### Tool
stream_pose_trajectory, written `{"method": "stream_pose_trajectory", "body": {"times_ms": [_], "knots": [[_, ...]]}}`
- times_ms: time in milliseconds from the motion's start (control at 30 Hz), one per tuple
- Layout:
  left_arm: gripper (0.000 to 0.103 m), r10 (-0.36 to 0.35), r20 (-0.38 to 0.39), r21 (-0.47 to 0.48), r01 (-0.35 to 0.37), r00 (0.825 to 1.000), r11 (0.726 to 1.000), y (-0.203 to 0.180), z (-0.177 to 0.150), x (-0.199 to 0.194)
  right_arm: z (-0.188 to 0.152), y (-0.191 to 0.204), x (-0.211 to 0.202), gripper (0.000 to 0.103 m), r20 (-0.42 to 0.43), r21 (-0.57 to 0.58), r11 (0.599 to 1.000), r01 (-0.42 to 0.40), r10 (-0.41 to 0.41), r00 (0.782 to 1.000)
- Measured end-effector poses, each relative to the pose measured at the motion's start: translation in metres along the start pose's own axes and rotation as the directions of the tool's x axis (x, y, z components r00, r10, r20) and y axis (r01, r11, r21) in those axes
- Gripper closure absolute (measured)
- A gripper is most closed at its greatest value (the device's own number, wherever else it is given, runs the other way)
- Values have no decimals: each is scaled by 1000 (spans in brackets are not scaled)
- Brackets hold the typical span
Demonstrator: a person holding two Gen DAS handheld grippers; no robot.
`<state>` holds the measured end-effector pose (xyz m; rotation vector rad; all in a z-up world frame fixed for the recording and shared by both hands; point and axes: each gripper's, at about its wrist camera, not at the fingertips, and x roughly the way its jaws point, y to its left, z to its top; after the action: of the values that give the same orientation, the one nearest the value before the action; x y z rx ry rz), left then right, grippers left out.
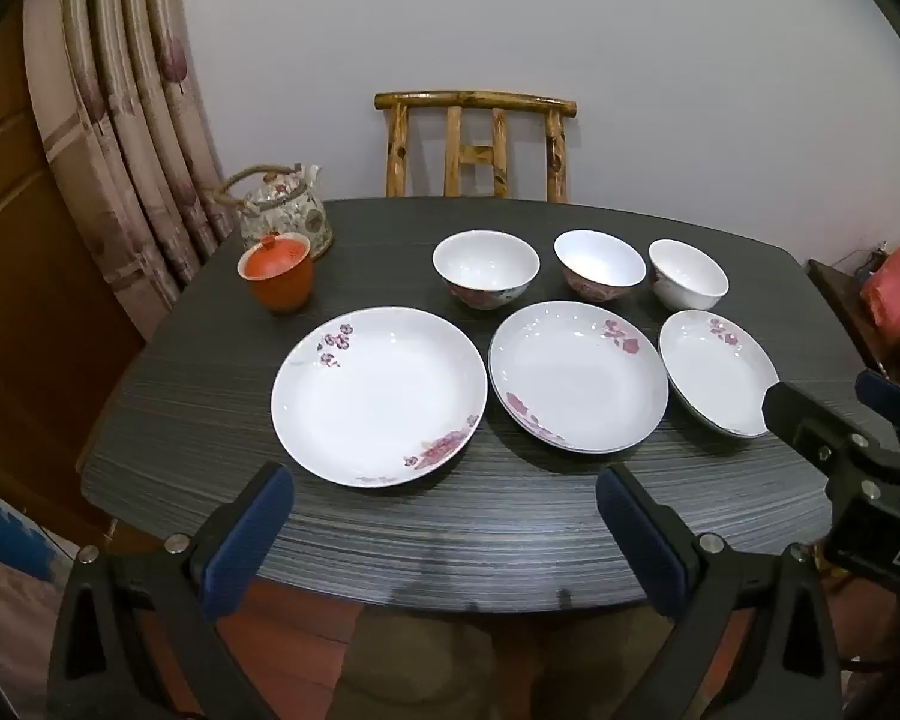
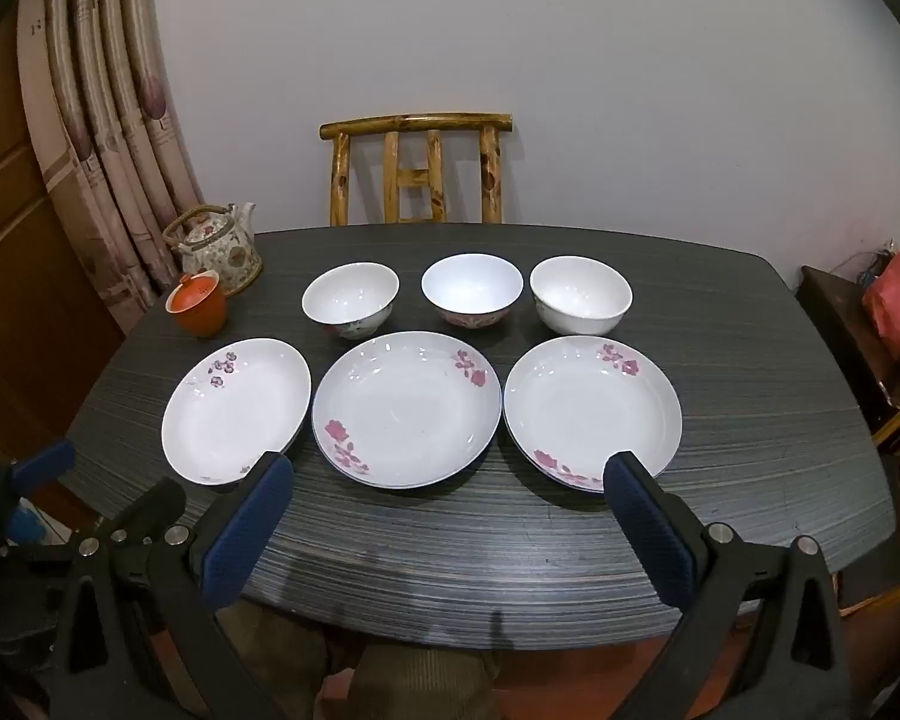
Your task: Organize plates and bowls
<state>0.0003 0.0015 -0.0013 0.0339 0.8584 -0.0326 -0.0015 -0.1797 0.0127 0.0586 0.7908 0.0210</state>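
The dark grey, oval-cornered table (image 2: 750, 420) has a laminate top with fine horizontal streaks and carries 2 rows of glazed white ceramic ware. The near row holds 3 shallow round plates: the left plate with purple blossom sprigs (image 1: 379, 396), the middle plate with pink flowers (image 2: 407, 408) and the right plate with pink flowers (image 2: 592, 411); they lie just beside one another, flat, none stacked. Behind them stand 3 deep round bowls, upright and apart: the left bowl with a floral outer wall (image 2: 350, 298), the middle bowl with a pink pattern low on its side (image 2: 471, 288) and the right, mostly plain white bowl (image 2: 581, 295). At the far left corner sit a small matte orange-red lidded cup (image 1: 276, 276) and, behind it, a rounded floral porcelain teapot with a rope-wrapped handle (image 1: 285, 210). A rough bamboo chair back (image 2: 417, 168) rises beyond the far edge; pleated patterned curtains (image 1: 126, 120) hang at left. The left gripper (image 1: 444, 531) hovers over the near edge, its blue textured jaws wide apart and holding nothing. The right gripper (image 2: 450, 516) likewise hangs over the near edge, jaws wide apart and empty.
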Motion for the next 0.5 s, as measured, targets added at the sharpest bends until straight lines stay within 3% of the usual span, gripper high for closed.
{"method": "stream_pose_trajectory", "body": {"times_ms": [433,500], "knots": [[0,5,-39,-5,-5,999,1000,-15,-10,-4,1,-5,1,0,-10,1,1000,1,-1,1000],[0,3,-55,-16,-4,998,1000,-1,-1,6,2,-6,1,0,-14,4,1000,-1,1,1000]]}}
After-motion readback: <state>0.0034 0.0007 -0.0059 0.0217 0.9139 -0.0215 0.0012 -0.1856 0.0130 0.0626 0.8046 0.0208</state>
